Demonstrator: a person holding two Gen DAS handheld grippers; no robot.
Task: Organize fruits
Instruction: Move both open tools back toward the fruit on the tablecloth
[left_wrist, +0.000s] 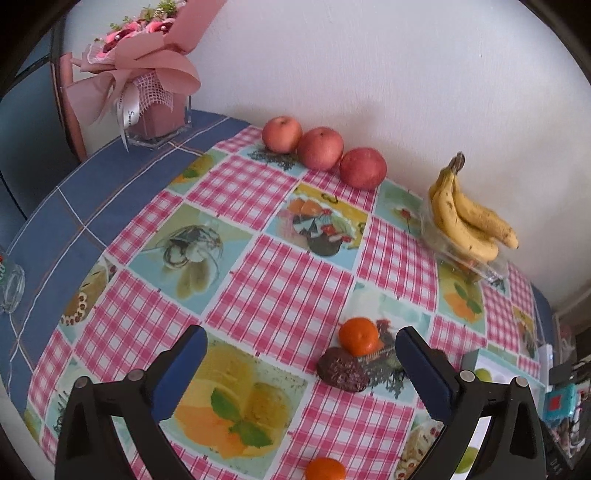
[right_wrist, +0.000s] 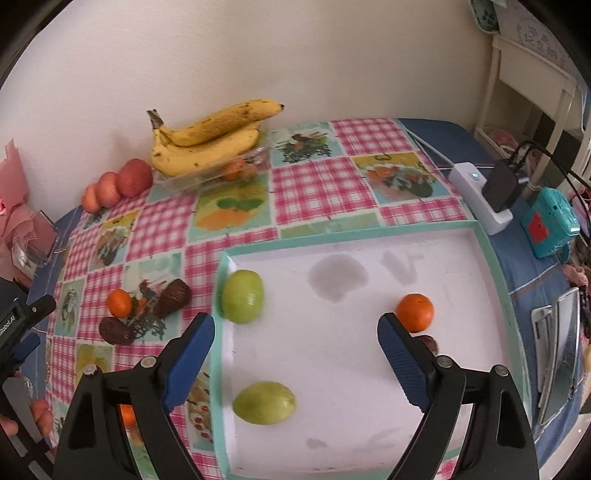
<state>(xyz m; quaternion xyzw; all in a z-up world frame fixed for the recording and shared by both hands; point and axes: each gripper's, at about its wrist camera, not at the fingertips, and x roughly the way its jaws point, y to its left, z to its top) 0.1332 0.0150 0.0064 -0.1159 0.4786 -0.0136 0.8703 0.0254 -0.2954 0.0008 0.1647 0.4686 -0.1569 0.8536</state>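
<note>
Both grippers hovering released, empty: left gripper (left_wrist: 301, 341) over counter near tangerine (left_wrist: 359, 336) and avocado (left_wrist: 342, 370), right gripper (right_wrist: 295, 328) over tray (right_wrist: 495, 258) holding two green fruits (right_wrist: 243, 301), open middle.

Three red apples (left_wrist: 320, 148) sit in a row at the upper middle of the left view. One bunch of bananas (left_wrist: 469, 218) lies at the right. Two green fruits (right_wrist: 243, 301) show in the right view, plus three oranges (right_wrist: 415, 312) there, one half hidden at lower left. Two dark brown avocados (right_wrist: 173, 297) lie at left centre.
</note>
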